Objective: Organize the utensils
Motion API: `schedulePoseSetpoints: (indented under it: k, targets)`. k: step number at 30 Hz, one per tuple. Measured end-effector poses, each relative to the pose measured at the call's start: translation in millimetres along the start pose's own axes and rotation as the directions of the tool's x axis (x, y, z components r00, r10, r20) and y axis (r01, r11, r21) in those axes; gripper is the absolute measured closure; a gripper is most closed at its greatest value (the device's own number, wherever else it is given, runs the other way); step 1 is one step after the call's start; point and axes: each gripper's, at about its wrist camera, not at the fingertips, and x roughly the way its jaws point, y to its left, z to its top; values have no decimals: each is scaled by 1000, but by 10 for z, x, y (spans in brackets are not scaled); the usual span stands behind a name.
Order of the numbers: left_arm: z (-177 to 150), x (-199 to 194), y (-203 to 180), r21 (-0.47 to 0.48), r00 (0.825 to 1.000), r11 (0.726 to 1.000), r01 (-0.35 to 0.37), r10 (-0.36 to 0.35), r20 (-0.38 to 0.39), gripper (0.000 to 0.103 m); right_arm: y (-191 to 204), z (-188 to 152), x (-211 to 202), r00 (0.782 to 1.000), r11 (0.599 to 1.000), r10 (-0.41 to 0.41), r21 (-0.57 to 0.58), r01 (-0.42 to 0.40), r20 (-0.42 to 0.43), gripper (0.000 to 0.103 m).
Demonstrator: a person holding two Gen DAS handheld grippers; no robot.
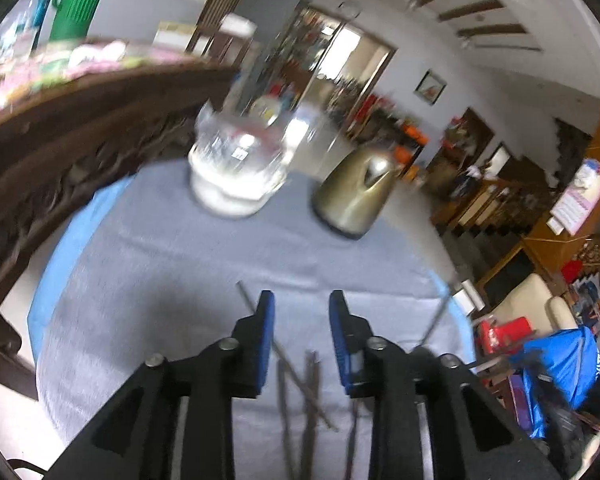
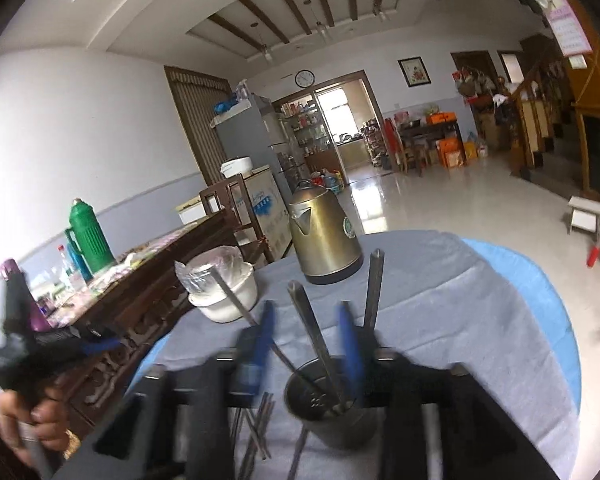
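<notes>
- left gripper [image 1: 302,300]: jaws part-open at a narrow gap, nothing between the pads. It hovers over the loose utensils [image 1: 300,376] on the grey cloth [image 1: 160,240]. The view is blurred, so the aim is a guess. Risk: closing off-centre nips one stick and flicks the rest.
- the loose utensils are crossed and overlapping, so lifting one likely drags its neighbours. Some lie near the front edge of the table and could slide off.
- white bowl [image 2: 228,296] with a plastic-wrapped top and a handle leaning out of it: well behind the pile. Only a wide swing would catch that handle.
- right gripper [image 2: 306,312]: jaws about half-wide, either side of the dark cup [image 2: 332,412], not visibly pressing on it. Can't tell if a pad touches the rim. Risk: the cup is unsecured, so a nudge tips it.
- the cup holds several tall utensils leaning outward, so it looks top-heavy. Dropping more in at an angle could lever it over or jam against the ones already there.
- kettle [image 2: 324,240]: behind the cup and apart from it. Low risk unless the cup is shoved forward.
</notes>
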Motion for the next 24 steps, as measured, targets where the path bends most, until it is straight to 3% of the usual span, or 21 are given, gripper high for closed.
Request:
schedulePoseSetpoints:
  k: [6,10,17,22,24]
  targets:
    - [75,657,204,-83,986,995,-45,31,-167,72,-48,-12,-363,995,1000,-26,-13,27,97,42]
    - [94,1142,303,-144,959,984,-101,58,-279,72,-173,-9,-549,993,999,-43,-10,44,115,42]
    - [27,1810,312,-165,913,968,-190,113,-392,72,-527,-140,-600,993,994,-107,28,106,48,42]
    - [-8,2073,359,-157,876,949,-274,178,-448,72,-703,-210,-596,991,991,-129,51,127,21,42]
    - [-37,2140,389,-163,869,943,-289,188,-457,74,-764,-233,-593,992,990,-128,61,127,14,42]
